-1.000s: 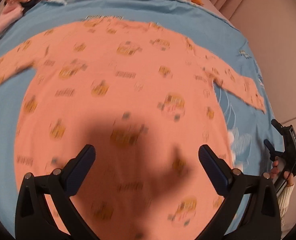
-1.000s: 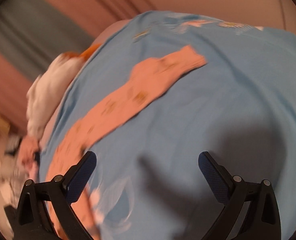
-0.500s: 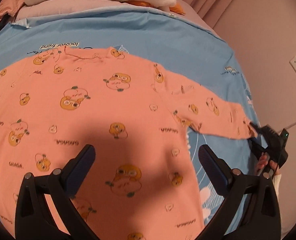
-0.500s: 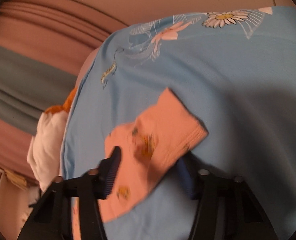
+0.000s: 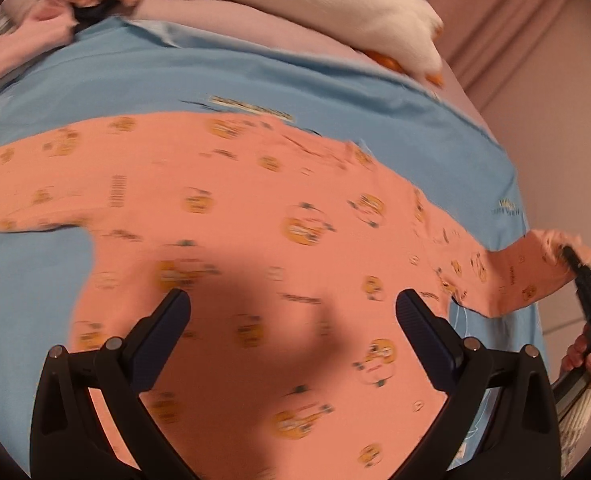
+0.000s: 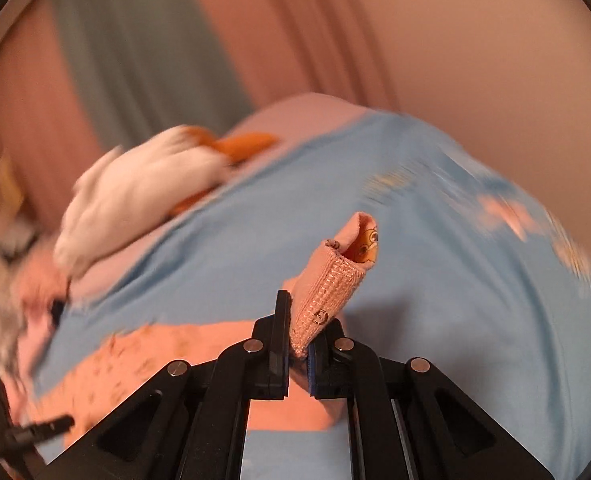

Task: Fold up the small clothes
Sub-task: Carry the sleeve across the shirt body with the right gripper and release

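A small salmon-pink long-sleeved top (image 5: pixel 255 240) with orange cartoon prints lies spread flat on a blue bedsheet (image 5: pixel 215 76). My left gripper (image 5: pixel 293 312) hovers open above the top's body, nothing between its fingers. My right gripper (image 6: pixel 298 344) is shut on the ribbed cuff (image 6: pixel 327 284) of the top's right sleeve, which sticks up past the fingers. In the left wrist view the right gripper (image 5: pixel 575 264) holds that sleeve end (image 5: pixel 535 268) lifted off the sheet at the bed's right edge.
A white plush toy (image 5: pixel 335 8) with orange parts and a heap of pink clothes (image 5: pixel 55 4) lie at the head of the bed. Pink curtains (image 6: pixel 295 28) and a wall stand beyond. A person's hand (image 5: pixel 579 356) holds the right gripper's handle.
My right gripper closed on the sleeve cuff and lifted it off the sheet. The left gripper shifted sideways over the top, still open.
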Available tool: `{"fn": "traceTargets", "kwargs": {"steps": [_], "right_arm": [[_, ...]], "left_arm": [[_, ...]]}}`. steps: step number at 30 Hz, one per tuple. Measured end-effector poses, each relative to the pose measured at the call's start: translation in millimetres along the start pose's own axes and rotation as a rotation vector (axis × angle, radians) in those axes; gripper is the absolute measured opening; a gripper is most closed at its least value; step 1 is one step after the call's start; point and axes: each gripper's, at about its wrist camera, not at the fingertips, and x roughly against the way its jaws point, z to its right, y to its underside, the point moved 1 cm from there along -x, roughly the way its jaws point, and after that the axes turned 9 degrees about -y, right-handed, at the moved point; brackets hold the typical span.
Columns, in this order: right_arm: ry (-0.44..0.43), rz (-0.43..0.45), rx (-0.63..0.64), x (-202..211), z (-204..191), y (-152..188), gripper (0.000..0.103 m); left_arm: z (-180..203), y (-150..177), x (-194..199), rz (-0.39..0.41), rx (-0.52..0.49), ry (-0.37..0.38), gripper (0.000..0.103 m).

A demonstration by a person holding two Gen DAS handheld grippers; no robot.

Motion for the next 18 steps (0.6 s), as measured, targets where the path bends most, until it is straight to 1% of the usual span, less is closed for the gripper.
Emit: {"fn": "traceTargets", "kwargs": {"steps": [1, 2, 3, 5, 8, 11, 13, 16, 18], "right_arm": [[-0.013, -0.005, 0.055, -2.3, -23.6, -3.0, 0.008], [-0.028, -0.014, 0.126, -9.3, -56.5, -5.9, 0.008], [-0.032, -0.020, 0.179, -13.8, -77.4, -6.9, 0.008], [-0.042, -0.040, 0.302, -27.5, -128.8, -1.1, 0.008], [-0.063, -0.073, 0.446, -53.1, -192.2, 13.6, 0.008], [-0.093, -0.118, 0.581, -85.3, -248.7, 39.4, 0.008], [-0.124, -0.167, 0.659, -109.3, -282.0, 67.3, 0.008], [-0.129, -0.232, 0.769, -137.0, -315.9, 108.5, 0.008], [-0.117, -0.268, 0.827, -151.8, -329.3, 129.2, 0.008]], "left_arm": [[-7.3, 0.4, 5.1, 0.008, 0.010, -0.005, 0.102], [-16.6, 0.4, 10.5, 0.017, 0.021, -0.011, 0.102], [-25.7, 0.3, 14.7, 0.022, 0.032, -0.014, 0.103], [-46.9, -0.4, 24.2, 0.036, 0.062, -0.020, 0.103], [-78.1, -0.7, 34.9, 0.056, 0.109, -0.029, 0.103], [-110.5, -0.7, 40.9, 0.069, 0.166, -0.034, 0.103], [-127.7, -1.2, 42.1, 0.071, 0.196, -0.050, 0.103], [-147.9, -2.3, 40.0, 0.064, 0.231, -0.067, 0.103], [-155.9, -1.5, 38.8, 0.060, 0.242, -0.078, 0.103]]}}
